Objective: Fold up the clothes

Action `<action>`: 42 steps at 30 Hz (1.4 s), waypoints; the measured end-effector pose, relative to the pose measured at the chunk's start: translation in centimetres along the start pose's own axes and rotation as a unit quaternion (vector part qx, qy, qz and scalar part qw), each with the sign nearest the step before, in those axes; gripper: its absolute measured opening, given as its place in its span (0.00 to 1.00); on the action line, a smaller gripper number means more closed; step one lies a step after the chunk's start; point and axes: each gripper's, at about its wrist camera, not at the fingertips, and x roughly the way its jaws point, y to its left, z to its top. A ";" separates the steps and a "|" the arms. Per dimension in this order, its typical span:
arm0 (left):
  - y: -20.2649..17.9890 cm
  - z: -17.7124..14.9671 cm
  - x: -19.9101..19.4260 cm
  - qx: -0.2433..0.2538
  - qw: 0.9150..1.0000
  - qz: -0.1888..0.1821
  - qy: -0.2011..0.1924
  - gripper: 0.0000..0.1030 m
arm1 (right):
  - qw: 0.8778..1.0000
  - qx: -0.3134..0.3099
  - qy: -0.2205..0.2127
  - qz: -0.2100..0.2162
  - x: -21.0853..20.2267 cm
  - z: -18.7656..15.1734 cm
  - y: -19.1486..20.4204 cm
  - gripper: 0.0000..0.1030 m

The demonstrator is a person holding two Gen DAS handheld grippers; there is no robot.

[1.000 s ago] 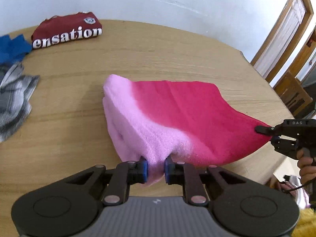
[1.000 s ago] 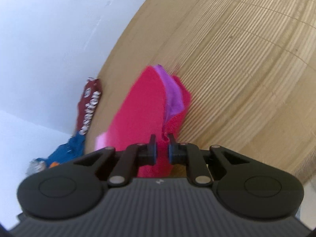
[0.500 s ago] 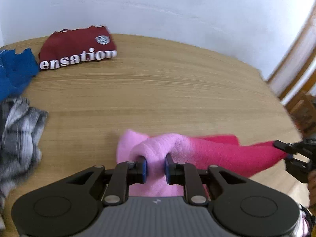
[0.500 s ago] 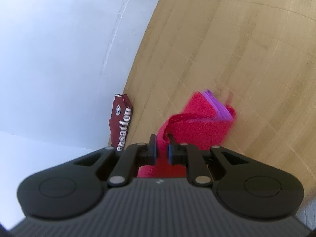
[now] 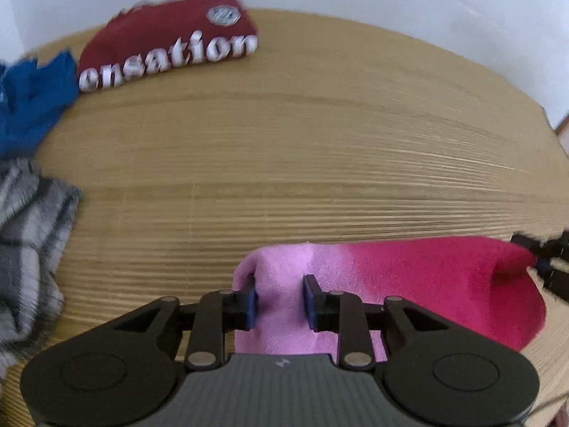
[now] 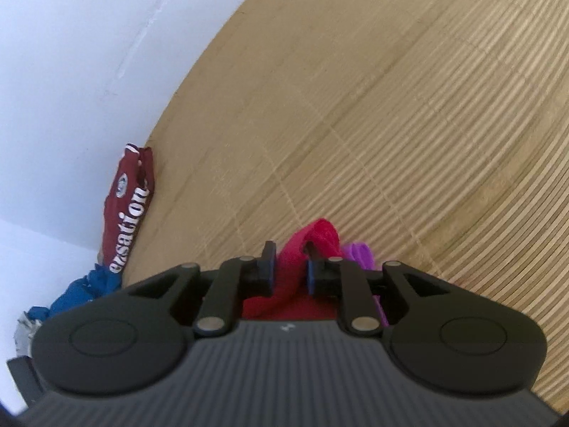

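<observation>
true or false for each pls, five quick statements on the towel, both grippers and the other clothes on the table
1. The left gripper straddles the light pink end of the towel. True; its jaws have just been opening.
2. The towel hangs in the air. False; it lies on the table.
3. The maroon shirt lies folded near the wall. True.
4. The right gripper has nothing between its jaws. False; deep pink cloth sits between them while they have just been opening.
5. The blue garment lies right of the maroon shirt. False; left, in the left wrist view.
</observation>
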 end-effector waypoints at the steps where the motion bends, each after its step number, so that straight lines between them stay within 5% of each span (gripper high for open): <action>1: -0.1 -0.1 -0.8 0.009 1.000 0.003 -0.007 0.41 | 1.000 -0.006 -0.013 0.003 -1.0 0.2 0.2 0.30; 3: -0.1 -0.5 -2.4 0.021 0.999 0.016 -0.023 0.54 | 0.998 -0.037 -0.048 -0.004 -3.0 0.4 1.1 0.45; 5: -0.1 -1.1 -3.7 0.022 0.999 0.021 -0.033 0.56 | 0.993 -0.084 -0.074 -0.023 -4.9 -0.3 2.2 0.52; 11: 0.1 -2.9 -5.2 0.013 0.999 0.023 -0.018 0.63 | 0.974 -0.215 -0.054 -0.051 -6.1 -4.6 4.6 0.52; 17: 0.3 -4.7 -5.3 -0.001 1.000 0.024 0.001 0.63 | 0.977 -0.203 -0.026 -0.062 -6.2 -7.8 4.7 0.52; 26: -0.9 -8.3 -7.2 0.059 0.998 0.015 0.000 0.73 | 0.972 -0.219 -0.027 -0.086 -7.9 -11.5 5.2 0.52; 34: -0.9 -10.4 -8.1 0.065 0.998 0.014 -0.005 0.91 | 0.975 -0.190 -0.020 -0.110 -8.9 -14.1 4.4 0.52; 42: -0.6 -11.9 -9.1 0.073 0.997 -0.005 -0.020 0.91 | 0.972 -0.201 -0.017 -0.121 -9.3 -15.3 5.3 0.52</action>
